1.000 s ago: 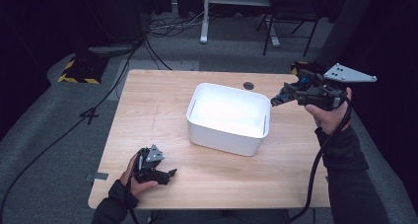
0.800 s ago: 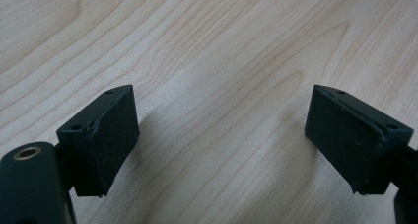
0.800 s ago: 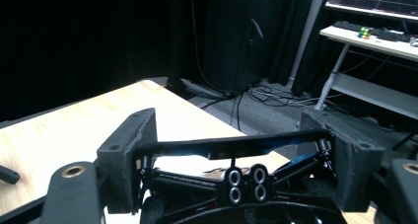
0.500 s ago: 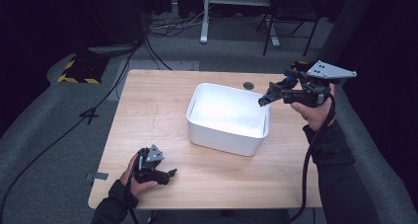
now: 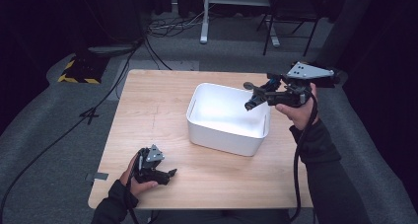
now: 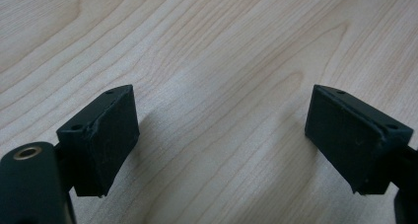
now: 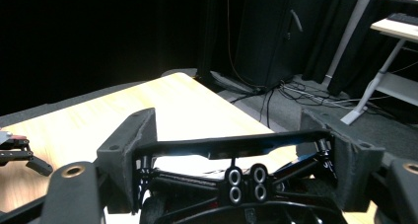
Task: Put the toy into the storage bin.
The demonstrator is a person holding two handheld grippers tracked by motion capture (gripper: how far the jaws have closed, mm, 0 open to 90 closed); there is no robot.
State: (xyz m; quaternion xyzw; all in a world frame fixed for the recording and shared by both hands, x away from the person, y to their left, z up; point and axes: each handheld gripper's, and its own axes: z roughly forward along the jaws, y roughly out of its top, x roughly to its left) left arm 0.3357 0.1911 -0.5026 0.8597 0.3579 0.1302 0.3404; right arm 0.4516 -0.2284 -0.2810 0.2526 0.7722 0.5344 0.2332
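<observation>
High view: one white, smooth-walled rectangular bin [image 5: 226, 119] sits mid-table on pale wood-grain table [image 5: 157, 110]. The right gripper [image 5: 250, 99] hangs over the bin's right far rim, clamped on one flat black part [image 5: 256, 88]. The left gripper [image 5: 170, 173] rests at the near left.

Left gripper view: two matte black pads [image 6: 106, 140] stand wide apart over bare wood.

Right gripper view: the jaws pinch the thin black part [image 7: 231, 145] across its length.

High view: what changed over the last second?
The right gripper, shut on a black frame part, moved left from beside the white bin to above its right side. The left gripper stayed open on the table; the bin did not move.
</observation>
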